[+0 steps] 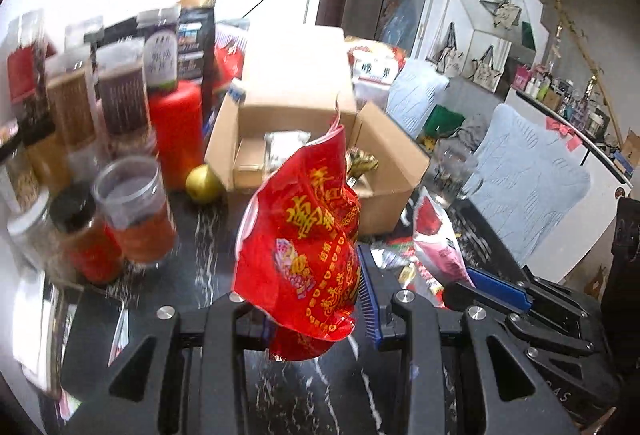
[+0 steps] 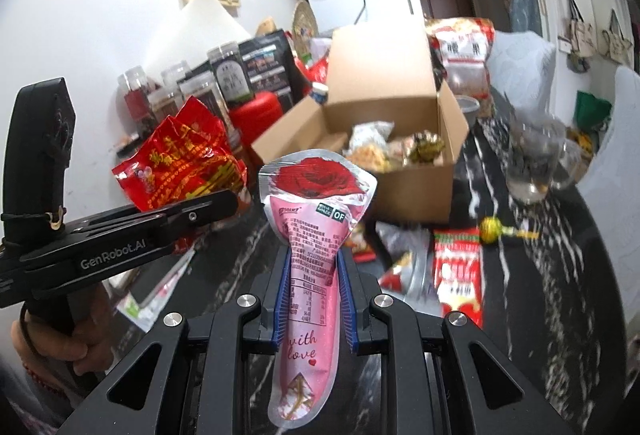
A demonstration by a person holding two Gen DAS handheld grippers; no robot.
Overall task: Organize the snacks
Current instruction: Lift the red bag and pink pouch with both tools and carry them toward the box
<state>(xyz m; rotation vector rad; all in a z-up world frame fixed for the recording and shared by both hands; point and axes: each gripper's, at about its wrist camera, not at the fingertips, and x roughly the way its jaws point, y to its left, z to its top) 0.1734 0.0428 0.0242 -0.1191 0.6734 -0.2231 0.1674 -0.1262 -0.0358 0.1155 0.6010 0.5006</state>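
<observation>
My left gripper (image 1: pixel 316 301) is shut on the lower edge of a red snack bag (image 1: pixel 308 235) with gold characters and holds it up above the dark marble table (image 1: pixel 216 235). My right gripper (image 2: pixel 313 289) is shut on a pink pouch (image 2: pixel 316 219) printed with a red rose, and its blue pads (image 2: pixel 280 291) squeeze the pouch's narrow middle. Behind both stands an open cardboard box (image 1: pixel 380 211) with several snacks inside. In the right wrist view the left gripper (image 2: pixel 224 205) and its red bag (image 2: pixel 180 163) are at the left, level with the box (image 2: pixel 412 191).
Several jars (image 1: pixel 132 211) and a red canister (image 1: pixel 176 131) crowd the table's left side, beside a yellow-green fruit (image 1: pixel 202 183). Loose packets (image 2: pixel 456 275), a lollipop (image 2: pixel 492 225) and glass mugs (image 2: pixel 532 163) lie right of the box. A person's hand (image 2: pixel 60 347) grips the left handle.
</observation>
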